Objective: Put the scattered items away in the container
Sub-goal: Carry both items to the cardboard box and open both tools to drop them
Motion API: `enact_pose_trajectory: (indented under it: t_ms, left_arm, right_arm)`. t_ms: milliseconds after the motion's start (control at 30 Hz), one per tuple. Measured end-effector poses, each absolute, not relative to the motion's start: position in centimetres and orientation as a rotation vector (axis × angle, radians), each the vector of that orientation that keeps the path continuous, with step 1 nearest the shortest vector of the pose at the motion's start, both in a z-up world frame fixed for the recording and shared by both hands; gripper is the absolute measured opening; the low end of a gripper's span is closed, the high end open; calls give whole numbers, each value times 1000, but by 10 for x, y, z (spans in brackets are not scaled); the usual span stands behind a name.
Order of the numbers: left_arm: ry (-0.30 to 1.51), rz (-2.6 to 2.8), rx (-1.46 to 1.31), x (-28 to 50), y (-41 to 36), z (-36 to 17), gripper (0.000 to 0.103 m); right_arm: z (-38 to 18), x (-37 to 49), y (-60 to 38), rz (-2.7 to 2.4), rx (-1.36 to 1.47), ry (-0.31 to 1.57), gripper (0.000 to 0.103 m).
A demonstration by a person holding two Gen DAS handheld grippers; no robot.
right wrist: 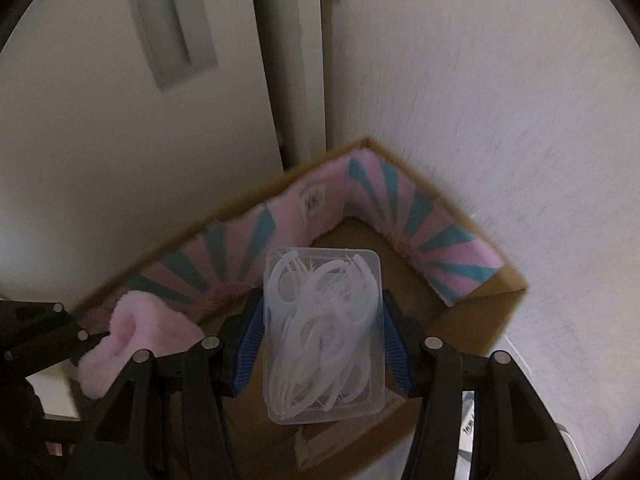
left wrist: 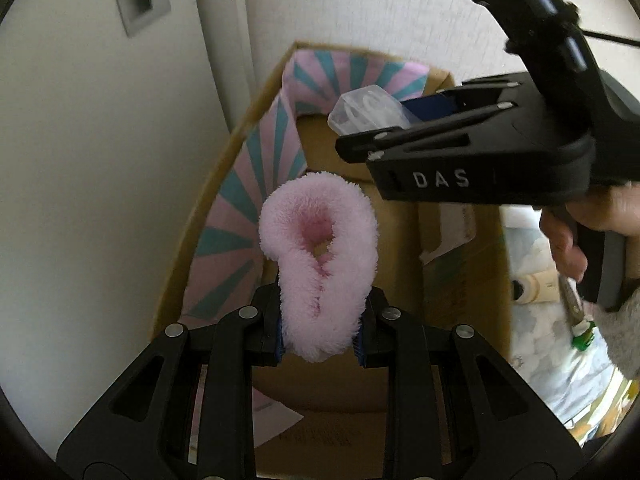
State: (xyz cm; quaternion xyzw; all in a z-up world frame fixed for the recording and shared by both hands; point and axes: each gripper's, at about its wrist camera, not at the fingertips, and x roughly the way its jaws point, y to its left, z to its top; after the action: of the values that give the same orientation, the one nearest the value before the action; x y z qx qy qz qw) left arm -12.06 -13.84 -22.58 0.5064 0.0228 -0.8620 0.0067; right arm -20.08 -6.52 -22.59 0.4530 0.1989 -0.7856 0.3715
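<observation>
My left gripper [left wrist: 320, 336] is shut on a fluffy pink scrunchie [left wrist: 320, 260] and holds it above the open cardboard box [left wrist: 224, 168]. My right gripper [right wrist: 324, 340] is shut on a clear plastic case of white floss picks [right wrist: 324, 332], also above the box [right wrist: 480, 316]. In the left wrist view the right gripper [left wrist: 360, 136] comes in from the upper right with the clear case [left wrist: 368, 110] at its tip. In the right wrist view the scrunchie [right wrist: 132, 340] shows at lower left, held by the left gripper.
The box has pink and teal striped inner flaps [left wrist: 256, 184] and stands in a corner between a white door [right wrist: 100, 140] and a white wall [right wrist: 500, 100]. To its right lie small items, among them a green-capped one [left wrist: 584, 332], on a patterned cloth.
</observation>
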Motion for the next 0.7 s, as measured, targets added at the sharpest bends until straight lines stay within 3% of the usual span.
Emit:
enact_pose_trajectory:
  t_ms: [333, 433, 467, 500, 700]
  left_arm:
    - [78, -2676, 1645, -130, -145, -240, 24]
    - [95, -2679, 1653, -131, -145, -238, 41]
    - [108, -2688, 1656, -130, -144, -237, 54]
    - [120, -2703, 1660, -129, -142, -235, 59]
    - [0, -2710, 1636, -125, -129, -229, 69]
  right_arm:
    - [-255, -209, -70, -1973, 1229, 535, 51]
    - [-254, -207, -67, -1978, 1228, 544, 51]
    - [-255, -207, -66, -1975, 1244, 545, 51]
    - [-255, -207, -65, -1976, 1255, 539, 54]
    - [-250, -199, -61, -1991, 1250, 525, 63]
